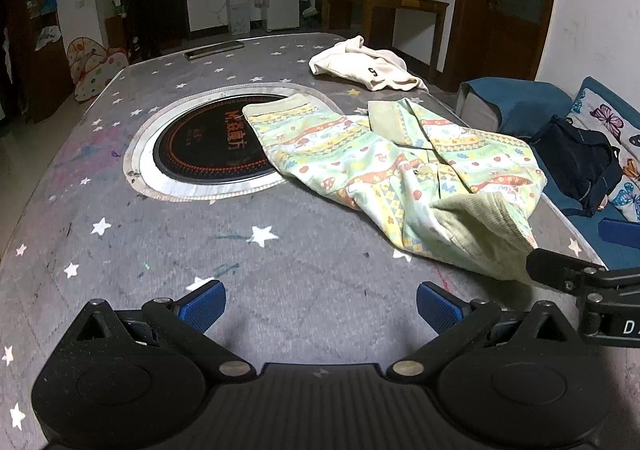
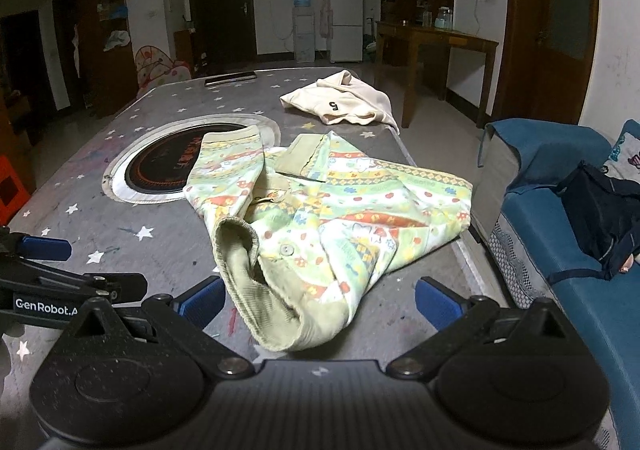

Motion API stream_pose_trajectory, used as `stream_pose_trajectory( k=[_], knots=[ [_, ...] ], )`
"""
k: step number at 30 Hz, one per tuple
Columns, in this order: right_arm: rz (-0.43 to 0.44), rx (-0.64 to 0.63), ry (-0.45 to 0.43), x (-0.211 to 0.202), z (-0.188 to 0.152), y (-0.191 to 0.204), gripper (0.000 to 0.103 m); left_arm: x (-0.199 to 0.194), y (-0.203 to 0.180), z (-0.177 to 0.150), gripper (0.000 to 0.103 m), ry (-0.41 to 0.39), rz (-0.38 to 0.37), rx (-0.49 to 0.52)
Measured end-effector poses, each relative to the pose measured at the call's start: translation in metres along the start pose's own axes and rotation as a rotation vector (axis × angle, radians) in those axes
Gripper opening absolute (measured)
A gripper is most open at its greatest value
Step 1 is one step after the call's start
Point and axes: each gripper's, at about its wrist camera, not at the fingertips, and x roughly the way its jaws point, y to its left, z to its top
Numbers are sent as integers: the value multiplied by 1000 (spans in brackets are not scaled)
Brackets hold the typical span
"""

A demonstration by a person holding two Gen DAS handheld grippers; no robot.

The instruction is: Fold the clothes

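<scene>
Patterned shirt (image 2: pixel 332 218) crumpled, ribbed corduroy collar; left gripper (image 1: pixel 320 310), right gripper (image 2: pixel 320 308) both spread, empty.

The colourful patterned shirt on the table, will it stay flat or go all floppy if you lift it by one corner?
Probably floppy: the patterned shirt already lies crumpled in soft folds. Its ribbed cuff sags open, so it likely droops. It looks thin, probably light.
</scene>
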Motion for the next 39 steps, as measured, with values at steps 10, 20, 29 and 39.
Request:
stream_pose_trajectory(
  k=[10,20,29,39],
  knots=[
    [-14,27,23,70,30,29,94,11,-6,13,103,-4,0,16],
    [-82,78,30,136,46,74,81,18,-13,19,103,-3,-9,27],
    [-118,105,32,161,54,96,65,22,-18,27,103,-11,-11,39],
    [-122,129,31,176,61,116,42,25,-18,40,101,-27,-43,18]
  ],
)
